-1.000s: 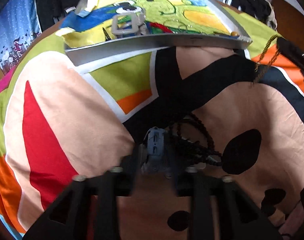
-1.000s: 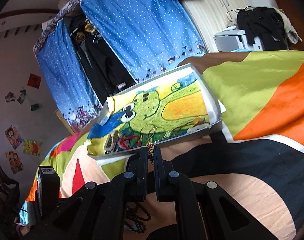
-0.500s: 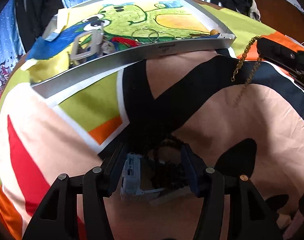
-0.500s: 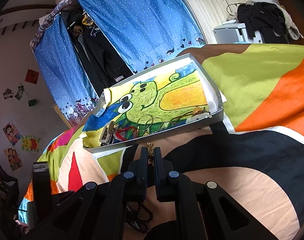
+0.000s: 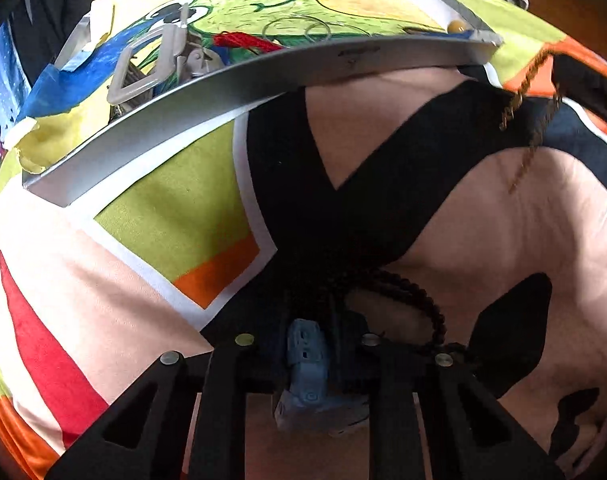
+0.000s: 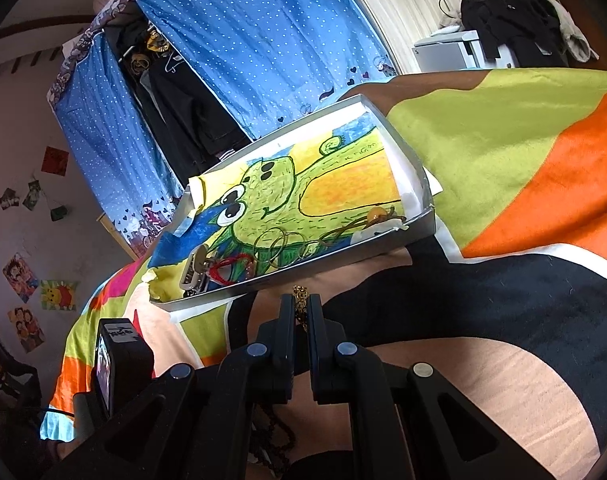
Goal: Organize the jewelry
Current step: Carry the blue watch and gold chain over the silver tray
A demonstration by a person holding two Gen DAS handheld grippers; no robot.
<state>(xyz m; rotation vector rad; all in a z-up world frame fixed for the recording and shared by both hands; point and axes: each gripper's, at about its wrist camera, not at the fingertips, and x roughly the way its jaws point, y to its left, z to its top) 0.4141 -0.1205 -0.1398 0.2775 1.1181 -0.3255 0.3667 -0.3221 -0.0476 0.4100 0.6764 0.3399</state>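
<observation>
The right gripper [image 6: 301, 312], pressed together, pinches a fine gold chain [image 6: 300, 300] at frame centre, just below the shallow grey tray [image 6: 419, 228] — carrying it over the rim seems next. The left gripper [image 5: 309, 344], low centre, straddles a blue clip [image 5: 305, 364] beside dark, knobbly beads [image 5: 407, 292]; grip unclear.
</observation>
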